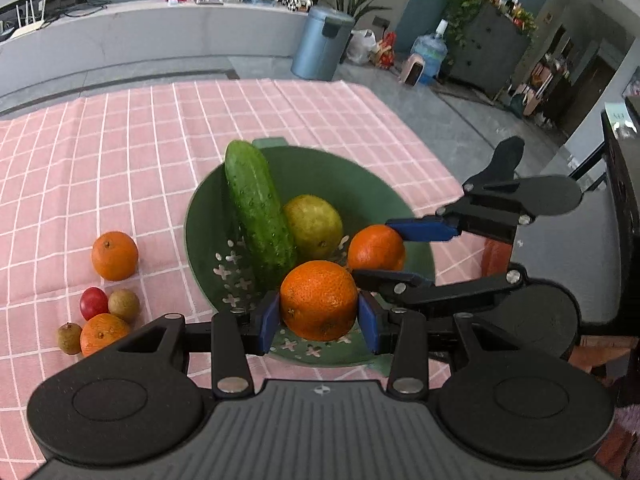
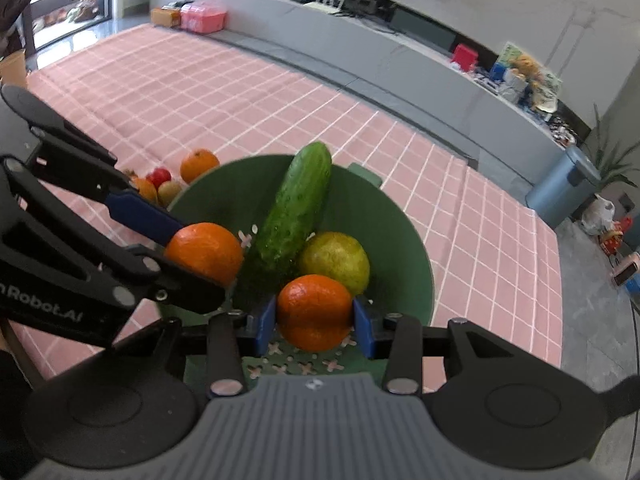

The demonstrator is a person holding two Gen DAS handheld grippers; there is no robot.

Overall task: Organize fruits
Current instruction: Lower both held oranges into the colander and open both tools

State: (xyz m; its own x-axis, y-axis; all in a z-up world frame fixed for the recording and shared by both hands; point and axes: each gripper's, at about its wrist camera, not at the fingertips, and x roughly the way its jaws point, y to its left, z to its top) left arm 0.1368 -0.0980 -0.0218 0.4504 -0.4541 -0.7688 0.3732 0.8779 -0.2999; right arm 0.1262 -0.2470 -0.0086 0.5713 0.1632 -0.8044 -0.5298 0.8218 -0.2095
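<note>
A green colander bowl (image 1: 360, 184) (image 2: 384, 208) sits on the pink checked cloth and holds a cucumber (image 1: 256, 208) (image 2: 296, 208) and a yellow-green fruit (image 1: 314, 226) (image 2: 336, 260). My left gripper (image 1: 319, 316) is shut on an orange (image 1: 318, 300) over the bowl's near side. My right gripper (image 2: 315, 320) is shut on another orange (image 2: 312, 312) inside the bowl. In the left wrist view the right gripper (image 1: 384, 254) comes in from the right with its orange (image 1: 376, 248). In the right wrist view the left gripper (image 2: 192, 256) comes in from the left with its orange (image 2: 204, 250).
Left of the bowl on the cloth lie an orange (image 1: 115, 256), a red fruit (image 1: 94, 303), two small brown fruits (image 1: 124, 306) and another orange (image 1: 104, 332). A grey bin (image 1: 320, 42) and a long counter stand beyond the table.
</note>
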